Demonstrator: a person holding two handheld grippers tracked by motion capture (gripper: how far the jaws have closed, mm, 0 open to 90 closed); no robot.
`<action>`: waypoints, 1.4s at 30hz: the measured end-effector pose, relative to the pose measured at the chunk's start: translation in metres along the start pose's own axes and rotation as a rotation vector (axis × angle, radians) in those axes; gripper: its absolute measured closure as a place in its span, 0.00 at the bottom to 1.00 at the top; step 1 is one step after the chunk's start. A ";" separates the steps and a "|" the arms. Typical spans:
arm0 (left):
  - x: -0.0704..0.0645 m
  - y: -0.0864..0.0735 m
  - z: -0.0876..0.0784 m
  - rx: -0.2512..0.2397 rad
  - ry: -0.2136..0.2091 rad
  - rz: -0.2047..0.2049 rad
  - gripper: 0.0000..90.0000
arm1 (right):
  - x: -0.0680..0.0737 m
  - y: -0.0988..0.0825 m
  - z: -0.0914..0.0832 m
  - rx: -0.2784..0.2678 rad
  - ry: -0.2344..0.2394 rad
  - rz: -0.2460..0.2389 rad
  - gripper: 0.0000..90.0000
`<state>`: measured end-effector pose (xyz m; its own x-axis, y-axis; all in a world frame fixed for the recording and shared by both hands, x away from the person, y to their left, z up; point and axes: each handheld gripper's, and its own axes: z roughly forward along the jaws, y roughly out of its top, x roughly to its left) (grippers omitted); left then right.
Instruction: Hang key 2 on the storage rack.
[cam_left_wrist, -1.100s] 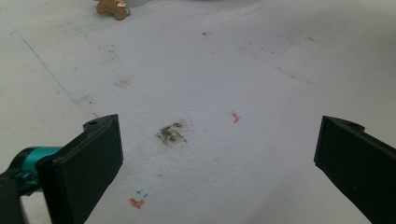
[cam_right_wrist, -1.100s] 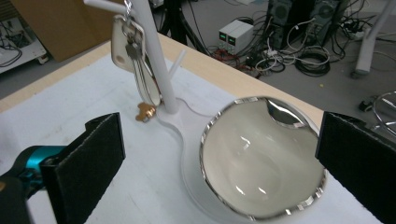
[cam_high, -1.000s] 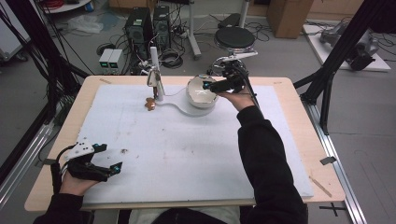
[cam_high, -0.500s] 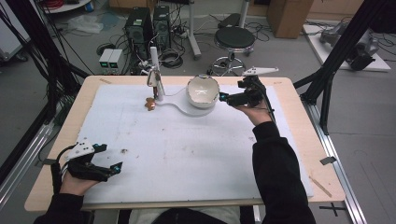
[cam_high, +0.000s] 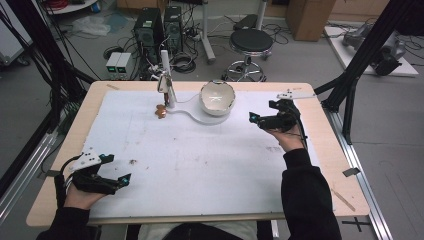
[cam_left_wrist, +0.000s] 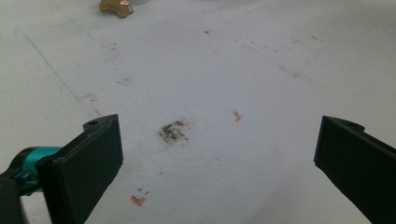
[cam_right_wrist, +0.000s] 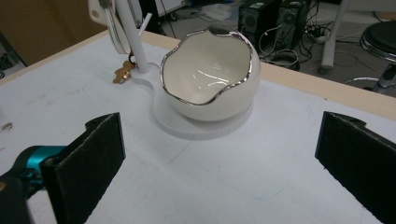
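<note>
Right tool wide open beside bowl, left tool wide, near table edge.

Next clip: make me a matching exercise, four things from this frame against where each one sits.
Things:
1. bowl
2. left gripper
3. right gripper
4. stool

Places:
A. near corner of the table, jaws open
B. on the floor beyond the table
C. on a round white base
D. to one side of the bowl, jaws open

Pairs: 1-C, 2-A, 3-D, 4-B

brass piece: cut by top edge | stand: top cropped (right gripper view)
</note>
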<state>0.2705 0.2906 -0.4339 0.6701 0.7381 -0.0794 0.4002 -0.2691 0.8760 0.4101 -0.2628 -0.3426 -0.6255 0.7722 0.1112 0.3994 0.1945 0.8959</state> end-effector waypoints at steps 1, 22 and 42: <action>0.000 0.000 0.000 0.000 0.000 0.000 0.02 | -0.001 -0.003 -0.002 -0.002 -0.003 -0.004 0.01; 0.001 -0.001 0.000 -0.001 0.007 -0.006 0.02 | -0.017 -0.056 -0.041 -0.056 0.031 0.021 0.01; 0.001 0.000 0.000 0.000 0.006 -0.006 0.02 | -0.030 -0.110 -0.064 0.050 -0.011 0.053 0.01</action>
<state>0.2715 0.2916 -0.4342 0.6637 0.7435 -0.0817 0.4041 -0.2646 0.8756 0.3414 -0.3461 -0.4173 -0.5954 0.7888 0.1526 0.4644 0.1830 0.8665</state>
